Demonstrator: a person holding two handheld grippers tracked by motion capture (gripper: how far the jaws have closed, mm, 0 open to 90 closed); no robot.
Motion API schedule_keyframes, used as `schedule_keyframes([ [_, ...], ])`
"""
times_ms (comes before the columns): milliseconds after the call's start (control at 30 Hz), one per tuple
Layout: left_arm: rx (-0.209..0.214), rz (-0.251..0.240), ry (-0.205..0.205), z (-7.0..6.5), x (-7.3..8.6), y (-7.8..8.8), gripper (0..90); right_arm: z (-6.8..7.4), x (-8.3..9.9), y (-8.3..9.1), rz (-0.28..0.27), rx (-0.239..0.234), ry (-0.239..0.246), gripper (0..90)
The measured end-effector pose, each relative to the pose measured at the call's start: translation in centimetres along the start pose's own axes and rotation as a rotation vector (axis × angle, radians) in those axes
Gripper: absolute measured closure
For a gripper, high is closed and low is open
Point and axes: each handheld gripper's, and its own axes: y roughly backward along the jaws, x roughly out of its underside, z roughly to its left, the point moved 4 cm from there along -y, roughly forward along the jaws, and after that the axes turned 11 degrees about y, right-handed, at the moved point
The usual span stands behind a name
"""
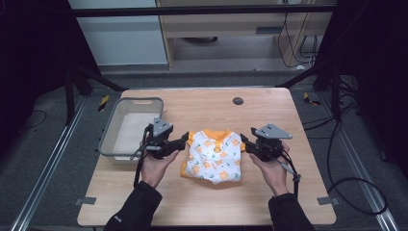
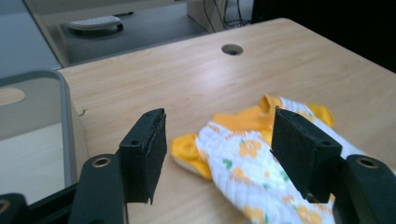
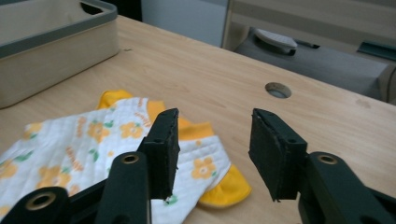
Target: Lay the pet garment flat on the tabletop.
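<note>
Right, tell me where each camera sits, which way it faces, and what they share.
High view: above the person's side, looking forward and down on the table; both forearms, left claw and right claw open beside the folded garment.
Left gripper view: on the left claw, facing the garment and grey bin.
Right gripper view: on the right claw, facing the same.
Shared: garment, bin, table hole.

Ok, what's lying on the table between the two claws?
The folded flowered shirt, flat on the table, between the left claw and right claw in the high view.
</note>
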Motion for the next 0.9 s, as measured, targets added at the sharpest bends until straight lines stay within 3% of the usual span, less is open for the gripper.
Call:
schedule_keyframes([
  [200, 0.030, 0.027, -0.024, 0.4, 2.6, 2.1, 33.2, 0.5, 1.3, 2.0, 0.001, -0.054, -0.025, 45.1],
  [367, 0.042, 0.073, -0.025, 1.0, 5.7, 3.3, 32.9, 1.9, 3.5, 3.6, 0.030, -0.128, -0.022, 43.8],
  [633, 0.042, 0.140, -0.045, 1.1, 9.5, 2.4, 33.5, 3.9, 6.5, 4.6, 0.067, -0.196, -0.035, 42.1],
  [900, 0.038, 0.186, -0.106, 0.5, 11.0, 0.9, 33.2, 5.2, 9.1, 3.6, 0.142, -0.256, -0.029, 40.8],
])
